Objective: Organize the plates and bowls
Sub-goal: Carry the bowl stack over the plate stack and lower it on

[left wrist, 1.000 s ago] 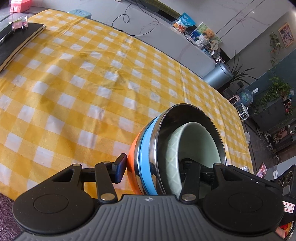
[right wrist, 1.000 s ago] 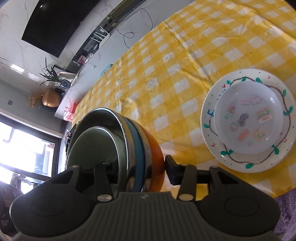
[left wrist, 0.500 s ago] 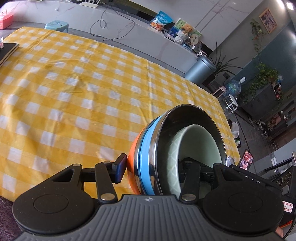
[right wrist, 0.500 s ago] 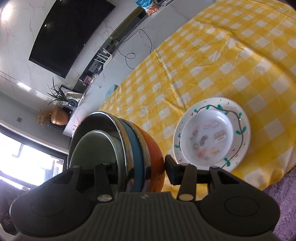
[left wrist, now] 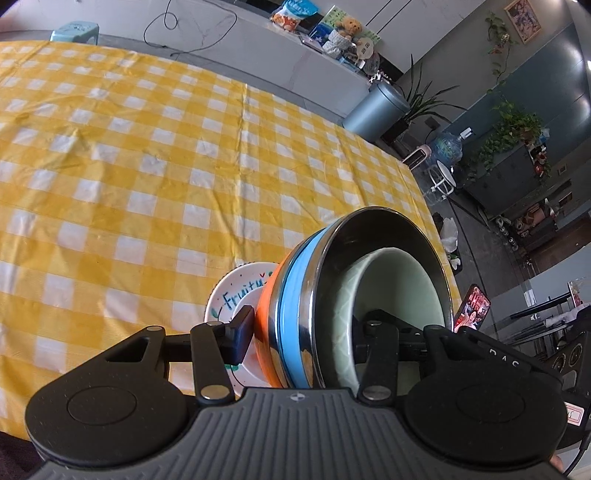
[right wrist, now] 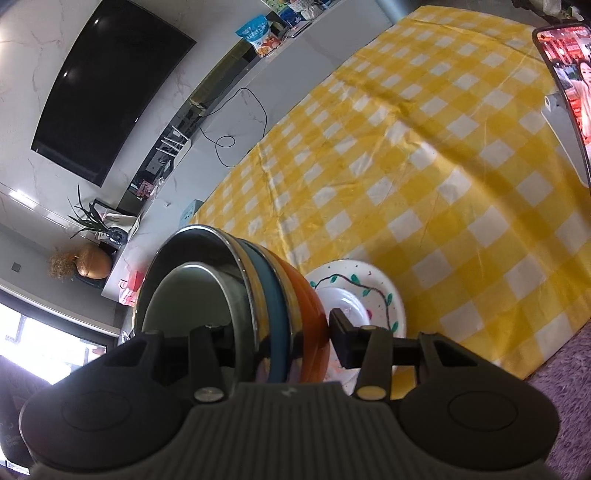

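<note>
Both grippers hold one nested stack of bowls in the air: orange outermost, then blue, a steel bowl, and a pale green bowl innermost. My left gripper is shut on the stack's wall, one finger outside on the orange bowl, the other inside. My right gripper clamps the same stack of bowls from the opposite side. Below the stack, a white plate painted with a green vine lies on the yellow checked tablecloth. The white plate shows partly, with blue lettering.
A phone on a stand rests on the table at the far right. The tablecloth stretches wide to the left. A purple rug lies past the near table edge. A low white cabinet with snack bags runs behind.
Both grippers carried the bowl stack across the table toward the painted plate, which now lies under the stack. The left view's dark object at the far left has gone out of view.
</note>
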{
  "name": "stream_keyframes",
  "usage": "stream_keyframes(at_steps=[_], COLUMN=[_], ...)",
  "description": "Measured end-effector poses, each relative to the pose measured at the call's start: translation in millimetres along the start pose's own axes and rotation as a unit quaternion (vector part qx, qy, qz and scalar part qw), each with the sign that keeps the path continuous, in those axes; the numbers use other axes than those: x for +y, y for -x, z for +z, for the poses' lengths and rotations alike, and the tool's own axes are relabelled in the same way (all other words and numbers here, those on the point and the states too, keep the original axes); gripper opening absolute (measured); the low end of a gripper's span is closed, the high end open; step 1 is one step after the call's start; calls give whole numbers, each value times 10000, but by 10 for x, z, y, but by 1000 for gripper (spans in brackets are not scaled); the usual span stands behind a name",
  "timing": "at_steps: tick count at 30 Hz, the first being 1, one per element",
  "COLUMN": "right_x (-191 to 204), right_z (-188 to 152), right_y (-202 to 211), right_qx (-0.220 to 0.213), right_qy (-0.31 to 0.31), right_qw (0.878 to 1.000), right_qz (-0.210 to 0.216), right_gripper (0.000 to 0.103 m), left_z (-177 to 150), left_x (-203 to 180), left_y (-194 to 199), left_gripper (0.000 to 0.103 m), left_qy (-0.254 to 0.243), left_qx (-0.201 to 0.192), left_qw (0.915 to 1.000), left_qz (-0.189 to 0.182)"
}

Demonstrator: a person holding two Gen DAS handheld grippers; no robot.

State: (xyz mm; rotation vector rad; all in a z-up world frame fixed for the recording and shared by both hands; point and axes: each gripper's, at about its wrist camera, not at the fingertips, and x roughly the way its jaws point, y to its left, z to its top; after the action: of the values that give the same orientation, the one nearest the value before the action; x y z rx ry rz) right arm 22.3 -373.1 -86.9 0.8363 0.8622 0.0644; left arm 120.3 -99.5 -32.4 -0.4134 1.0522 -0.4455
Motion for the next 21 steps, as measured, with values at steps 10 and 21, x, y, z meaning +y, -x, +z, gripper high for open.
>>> stream_keyframes(at_steps=[10,21], right_x=[-191,-249], right_z=[23,-18], right_y=[-238,-422], right_qx=[184,333], right_qy=[-150,-239], right_qw=[9996,9989], right_qz=[-161,-231], right_gripper=[45,45], left_z=[-21,-40], left_x=[140,246], left_y=[-260,-347], left_gripper=[53,53], left_qy=[161,200], left_qx=[222,247], left_qw=[9996,9993], left_qz=[66,199])
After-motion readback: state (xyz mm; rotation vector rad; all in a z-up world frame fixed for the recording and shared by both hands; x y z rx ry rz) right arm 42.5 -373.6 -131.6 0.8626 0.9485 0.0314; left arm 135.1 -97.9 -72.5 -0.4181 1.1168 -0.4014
